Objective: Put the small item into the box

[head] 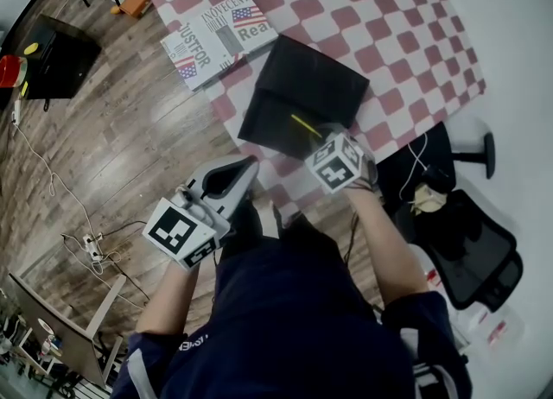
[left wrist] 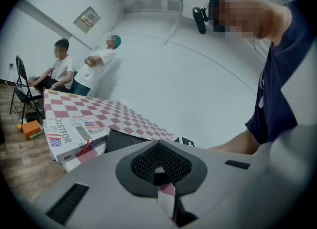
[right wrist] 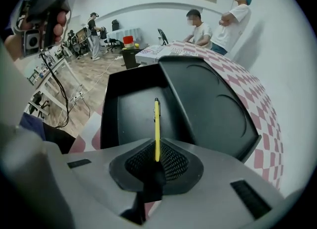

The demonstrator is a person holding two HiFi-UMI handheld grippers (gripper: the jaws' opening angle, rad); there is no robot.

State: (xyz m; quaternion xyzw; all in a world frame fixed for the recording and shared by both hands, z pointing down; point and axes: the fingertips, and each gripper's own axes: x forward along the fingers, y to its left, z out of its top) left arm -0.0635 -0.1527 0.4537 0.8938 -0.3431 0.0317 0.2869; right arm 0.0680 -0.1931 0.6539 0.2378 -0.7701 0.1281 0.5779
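Observation:
An open black box (head: pixel 302 95) lies on the red-and-white checked table (head: pixel 389 17), near its front edge. Its shallow base (right wrist: pixel 133 109) is on the left and its raised lid (right wrist: pixel 210 99) on the right. A thin yellow pen (right wrist: pixel 157 126) sticks forward from my right gripper (right wrist: pixel 157 162), which is shut on it. The pen (head: pixel 305 124) hangs over the box's base. My left gripper (head: pixel 249 166) is shut with nothing in it. It is held off the table's front edge, left of the box. In the left gripper view its jaws (left wrist: pixel 159 167) point toward the table.
Printed white cartons (head: pixel 220 39) sit stacked on the table beyond the box. A black office chair (head: pixel 467 233) stands to my right. On the wooden floor at left are a black case (head: pixel 56 56) and a power strip (head: pixel 91 248) with cables. Two people (right wrist: pixel 218 27) are at the table's far end.

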